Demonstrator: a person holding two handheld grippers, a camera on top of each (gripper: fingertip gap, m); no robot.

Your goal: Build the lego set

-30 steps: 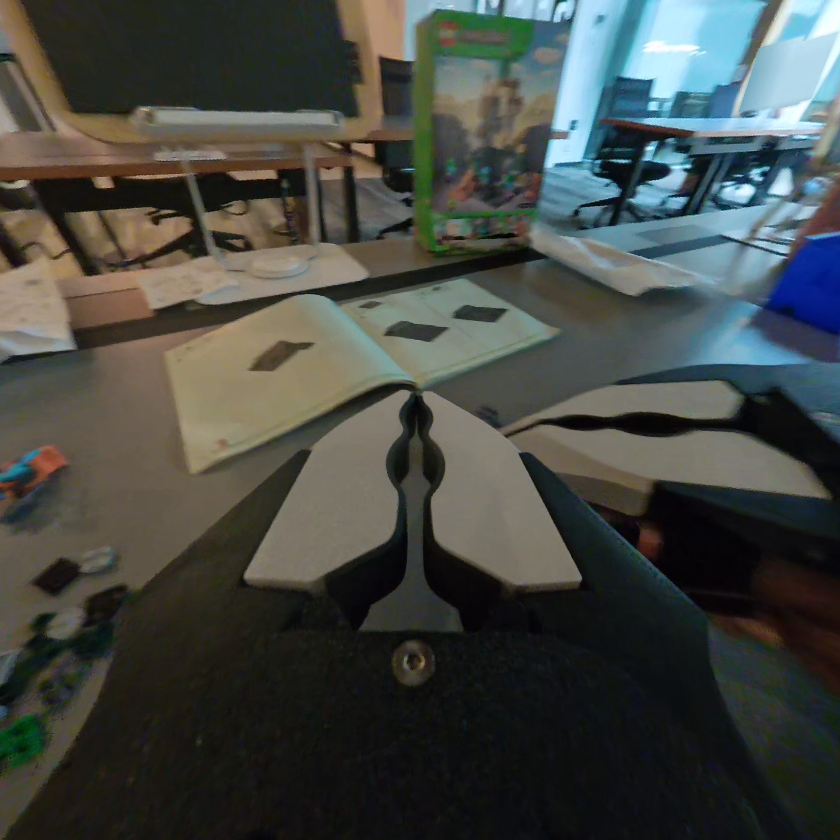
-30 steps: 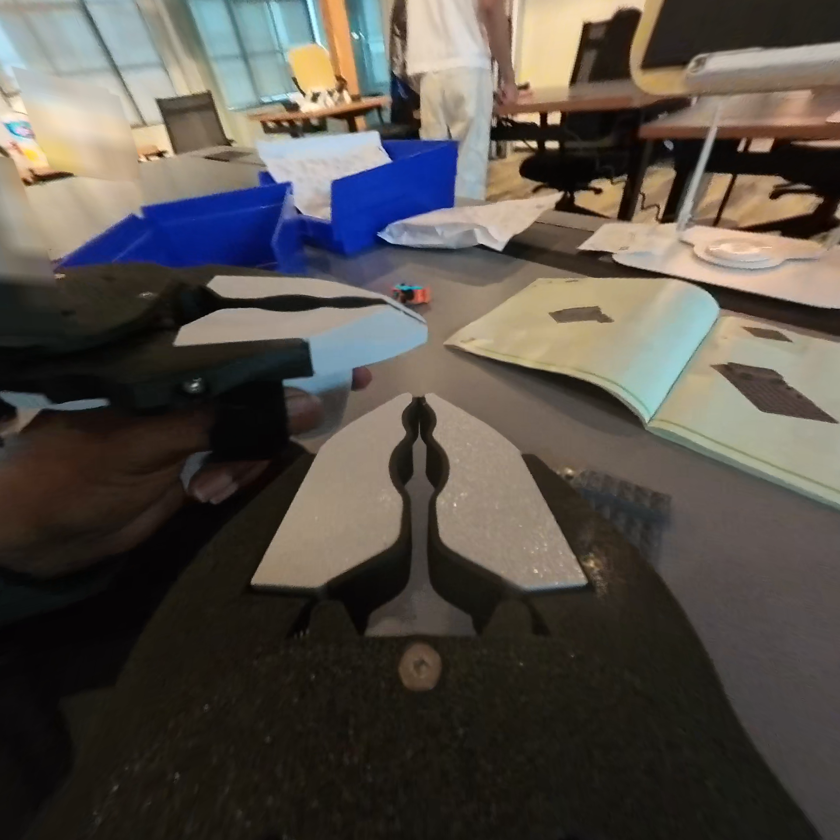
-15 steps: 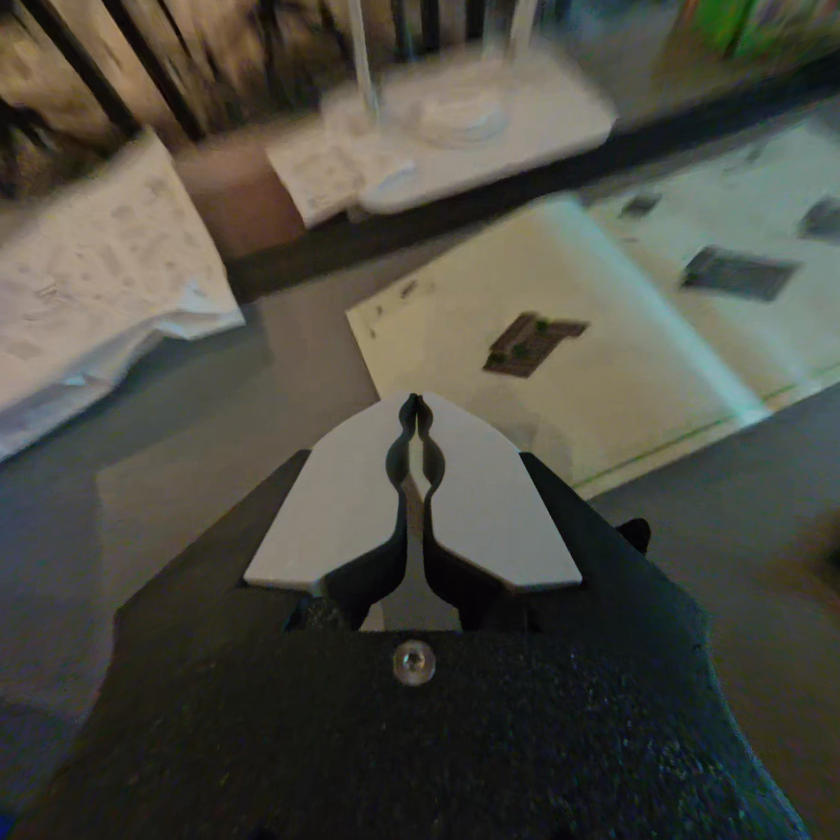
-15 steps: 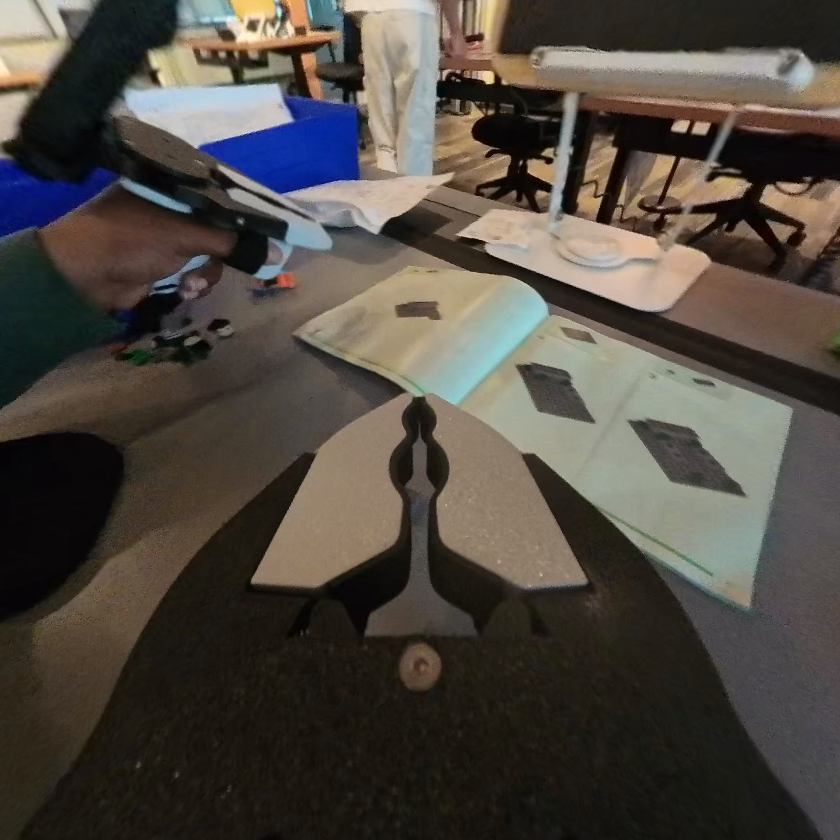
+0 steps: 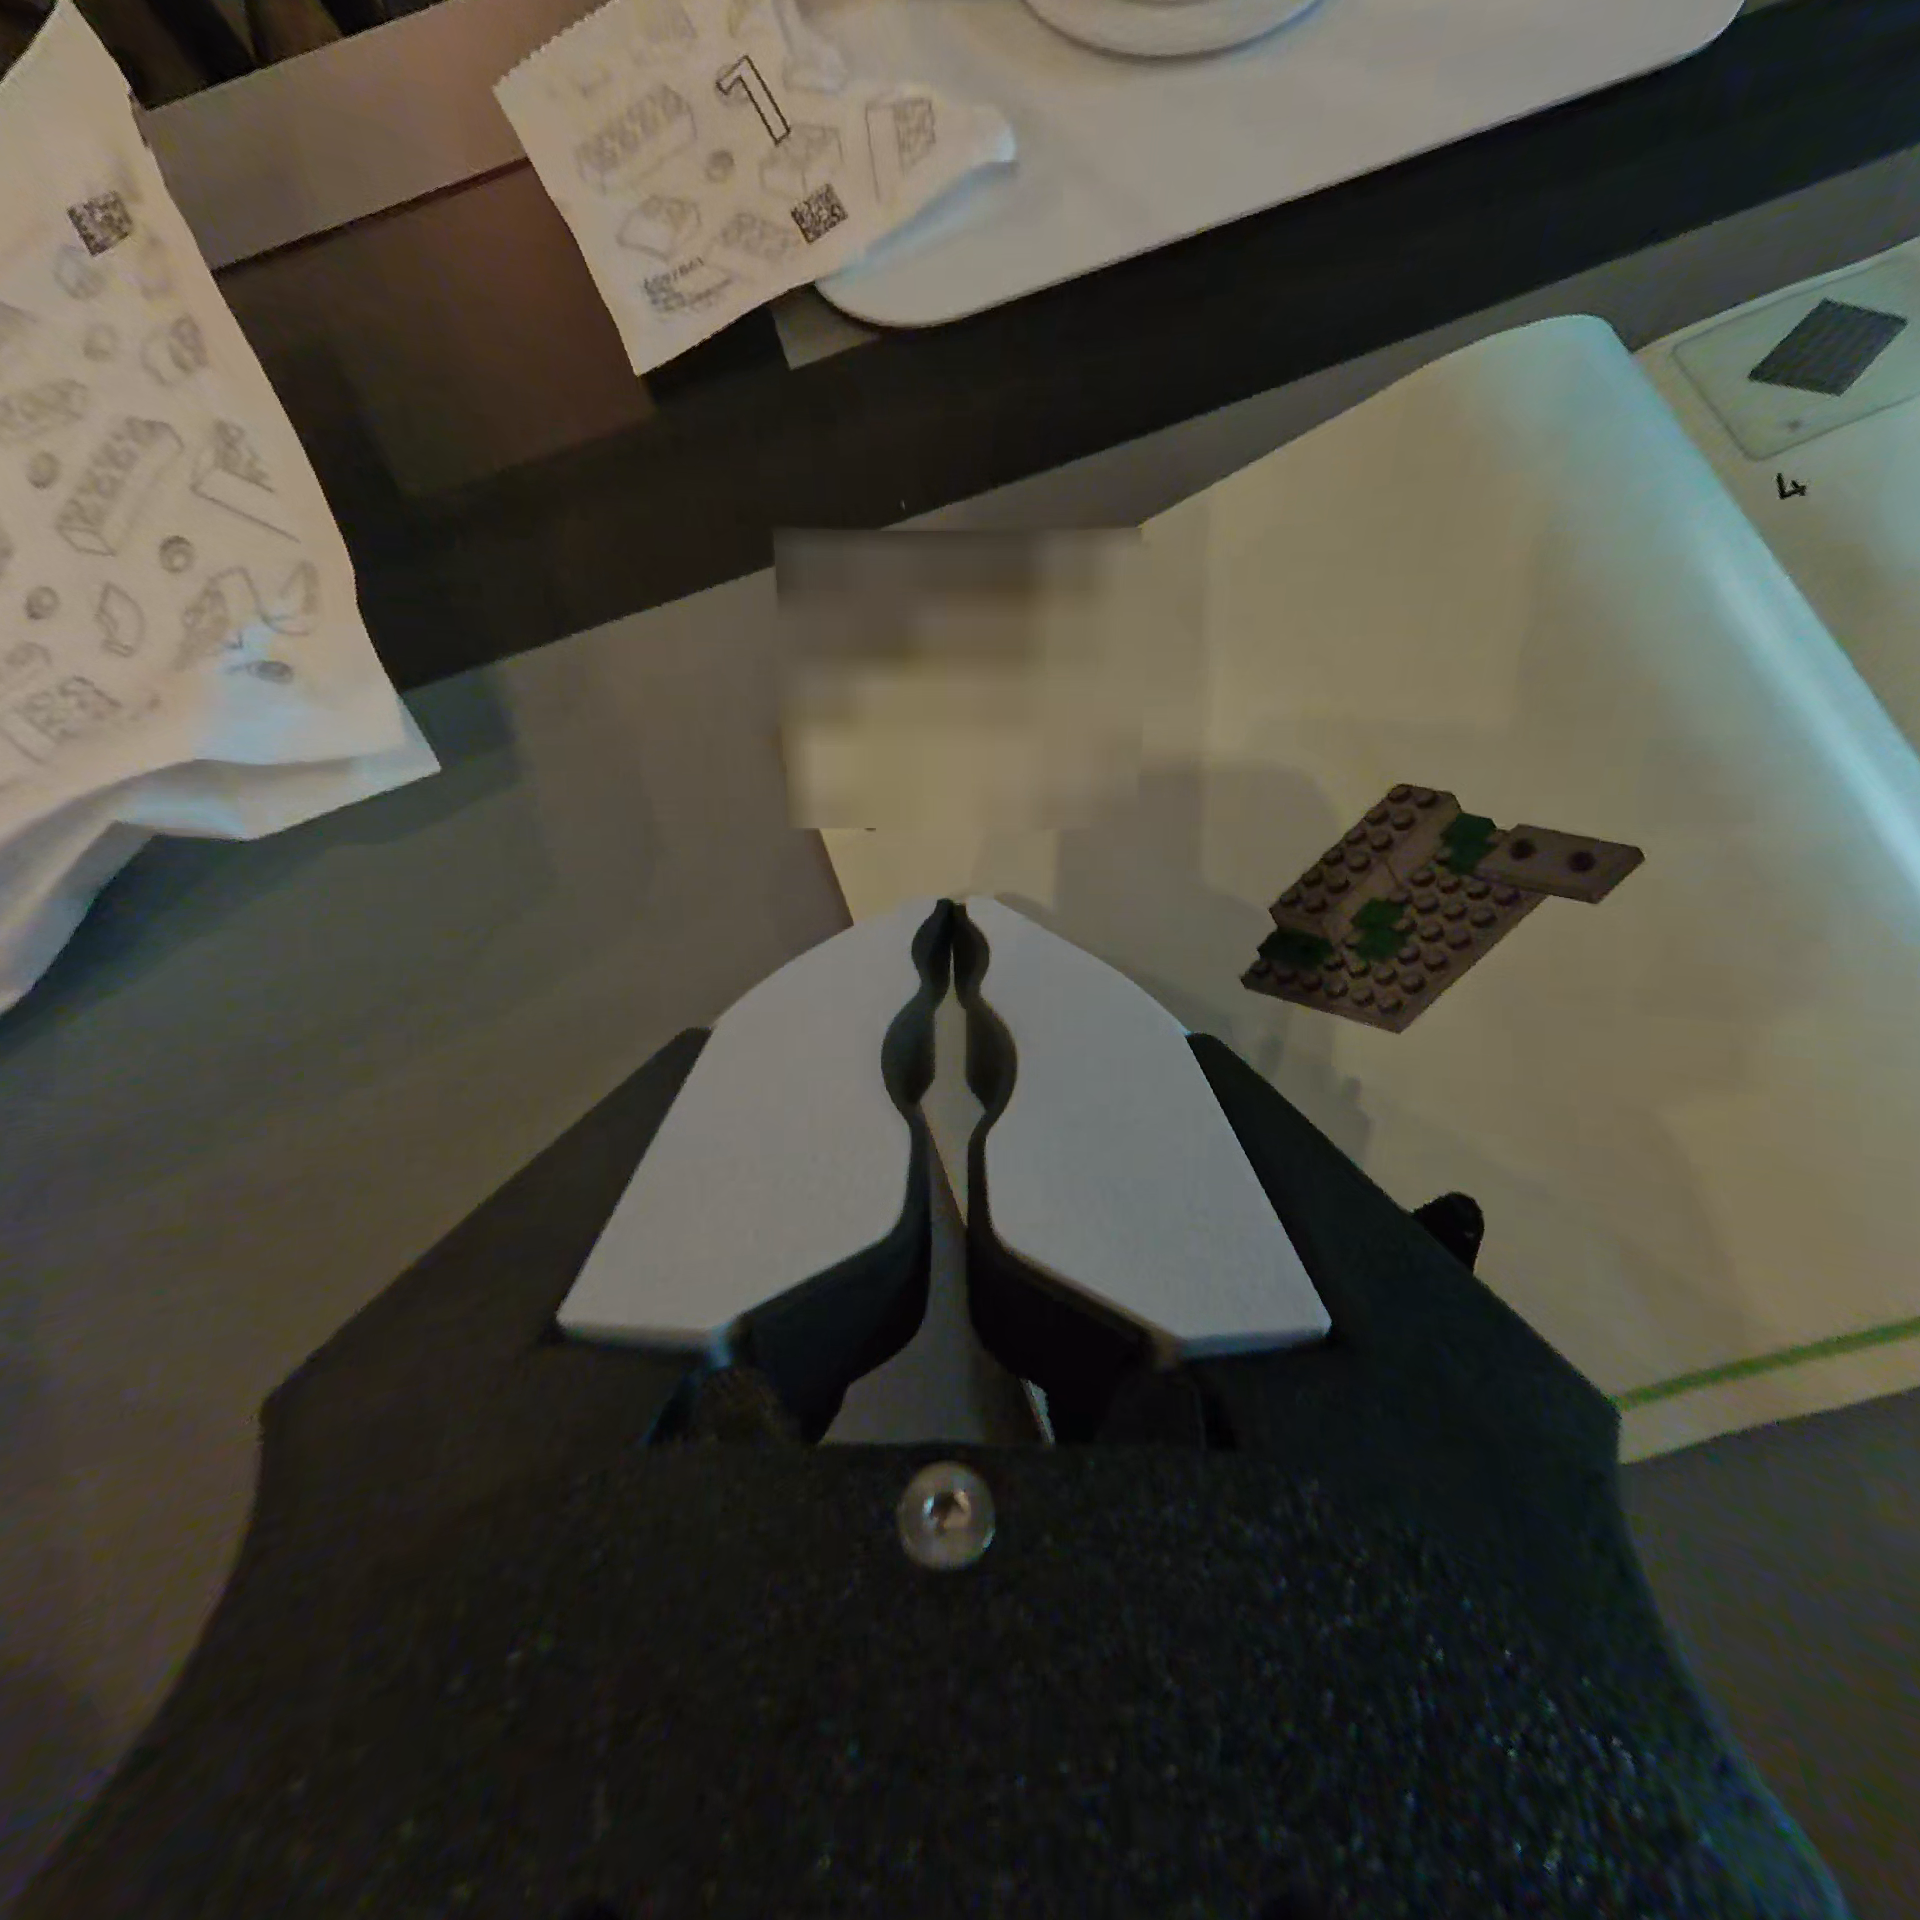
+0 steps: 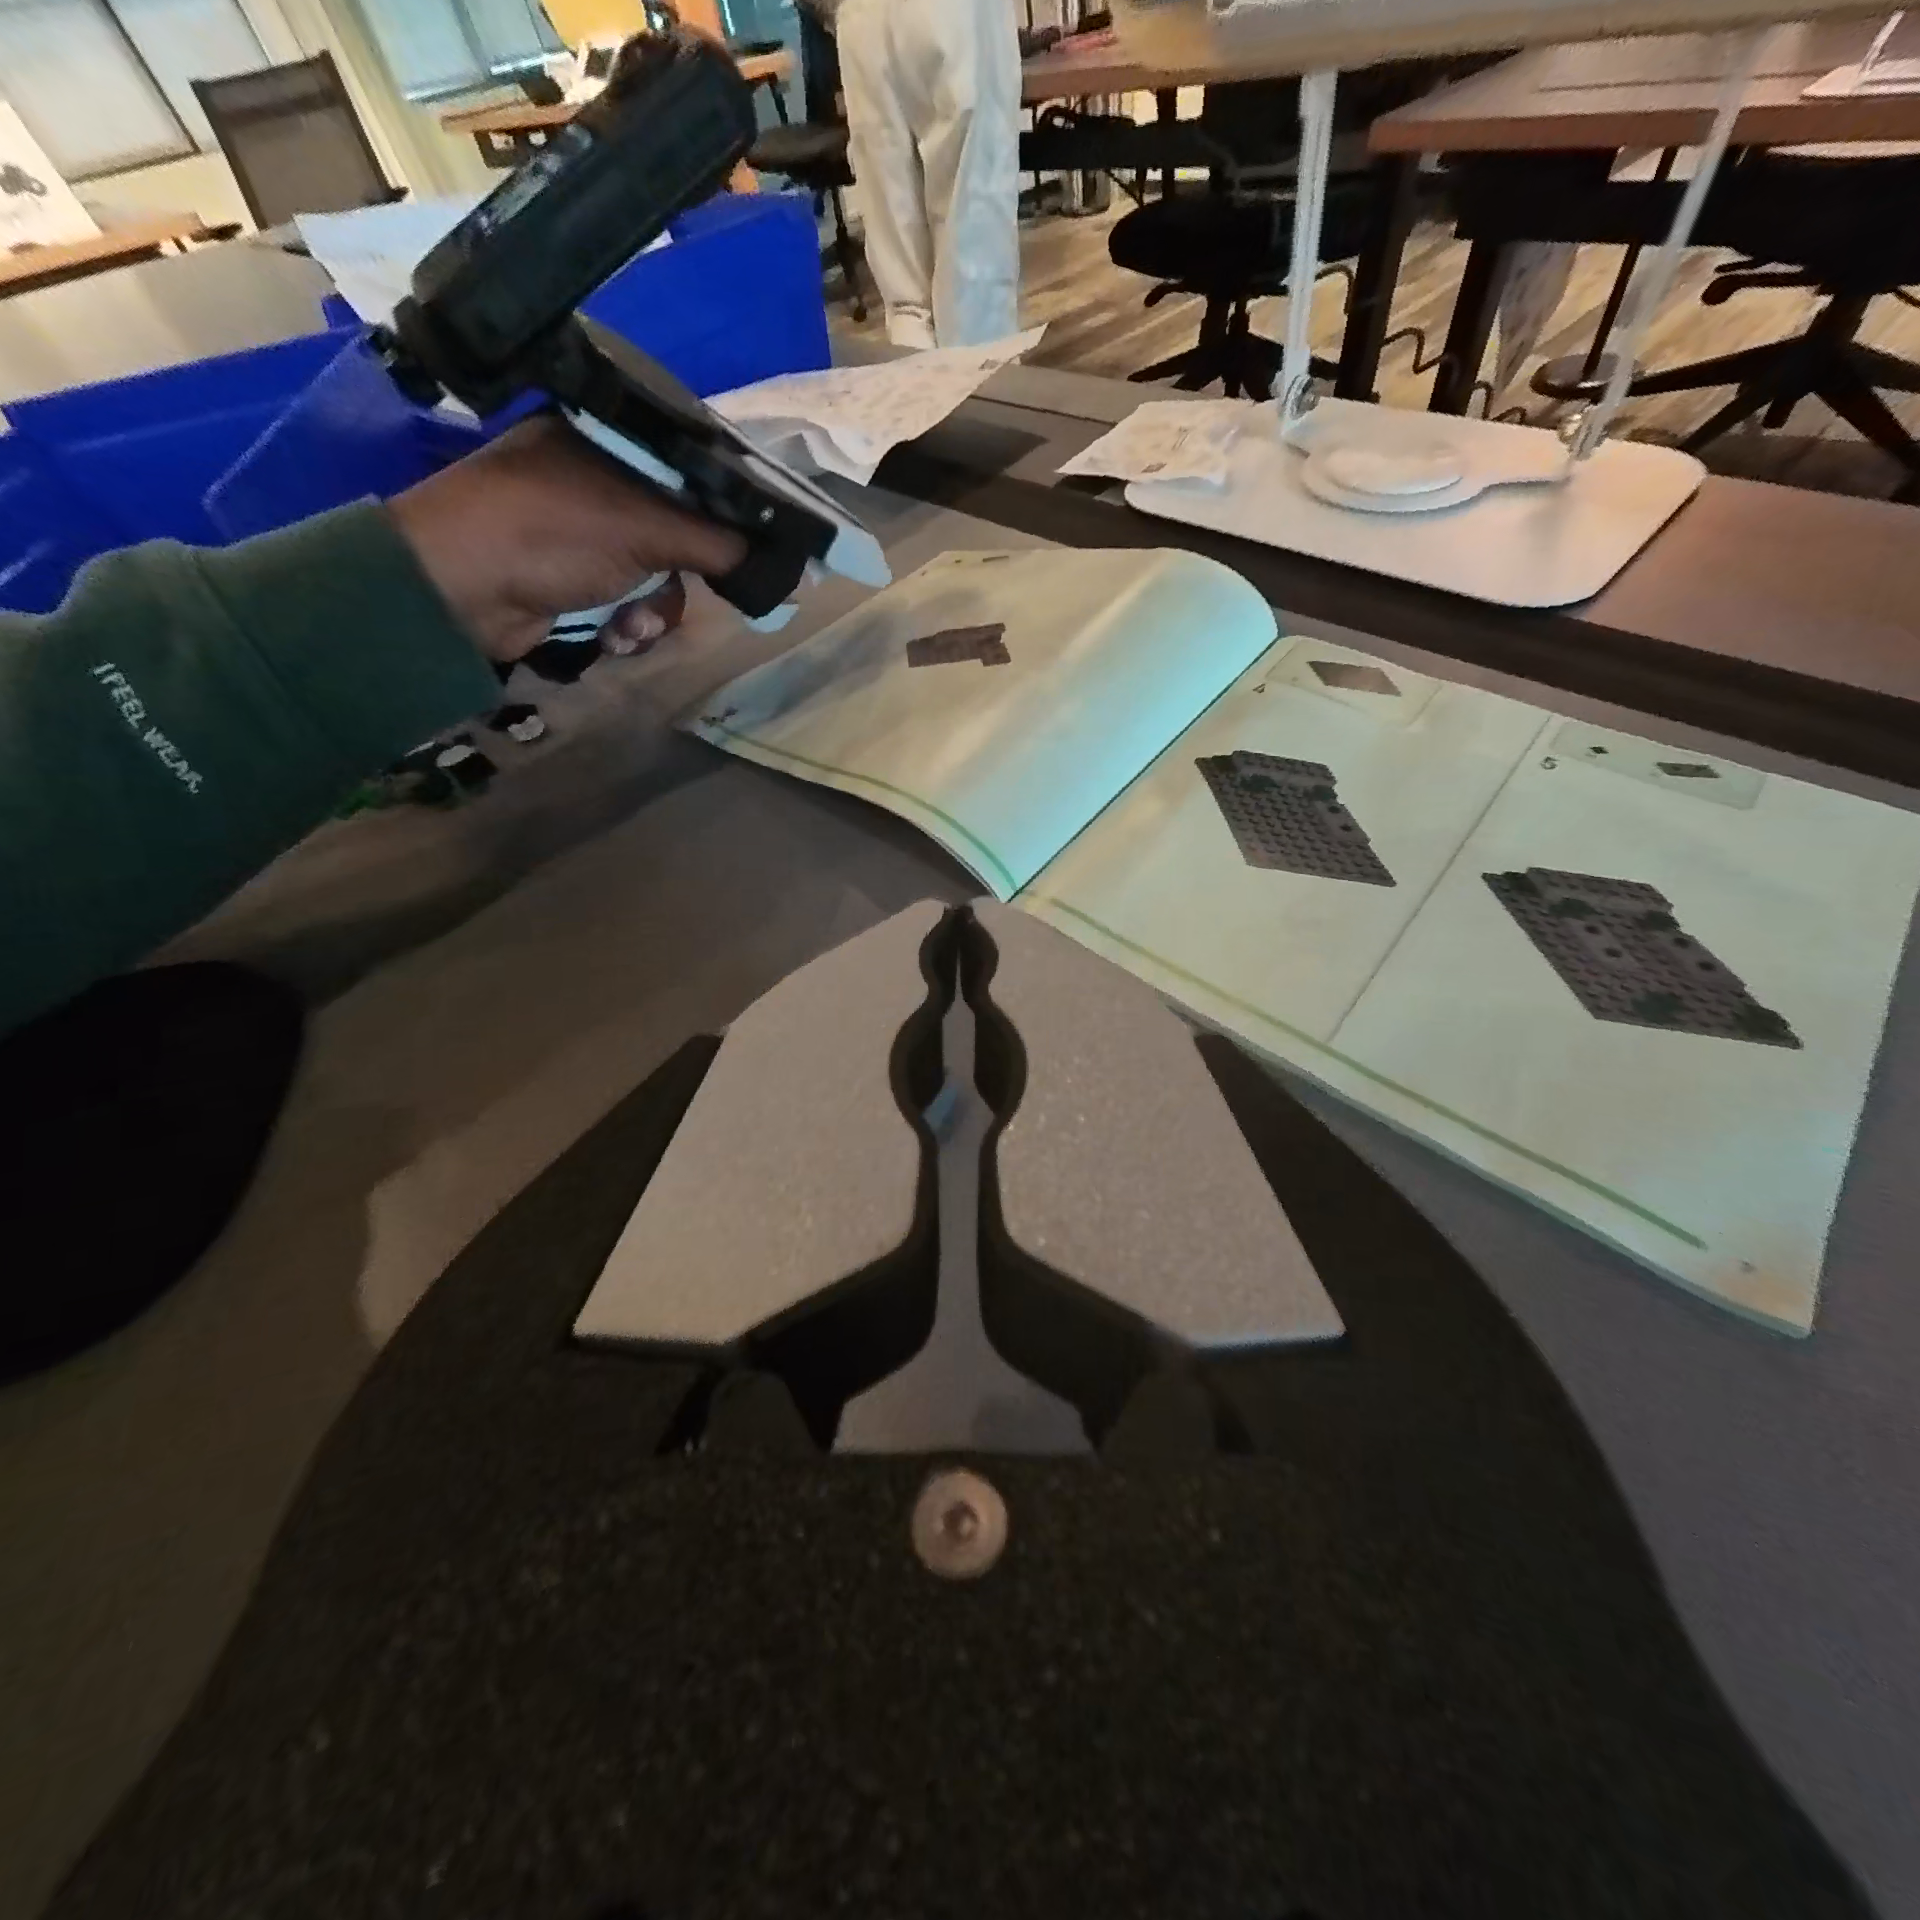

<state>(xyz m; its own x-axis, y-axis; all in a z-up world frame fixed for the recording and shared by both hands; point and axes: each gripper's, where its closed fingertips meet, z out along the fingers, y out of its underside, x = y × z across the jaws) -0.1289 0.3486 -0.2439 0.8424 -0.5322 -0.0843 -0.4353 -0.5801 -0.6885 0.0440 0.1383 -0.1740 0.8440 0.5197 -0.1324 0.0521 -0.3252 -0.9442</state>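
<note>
Grey tips of the right gripper [image 6: 961,920] touch, holding nothing. Just past them lies the open pale-green paper instruction booklet [image 6: 1091,727]. The left gripper [image 5: 951,914] is pressed together and empty too, over the booklet's left corner. Small dark lego pieces [image 6: 457,764] sit far left of the right gripper.

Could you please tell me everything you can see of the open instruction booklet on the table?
The instruction booklet lies open and flat on the grey table, its pale, greenish-white pages looking like glossy paper. The left page bulges up near the spine; the right spread lies flatter. Printed pictures of dark studded plates sit on both pages, with a thin green line along the lower edge. The left gripper hovers at its far left corner; whether it touches is unclear. No loose bricks lie on it.
</note>
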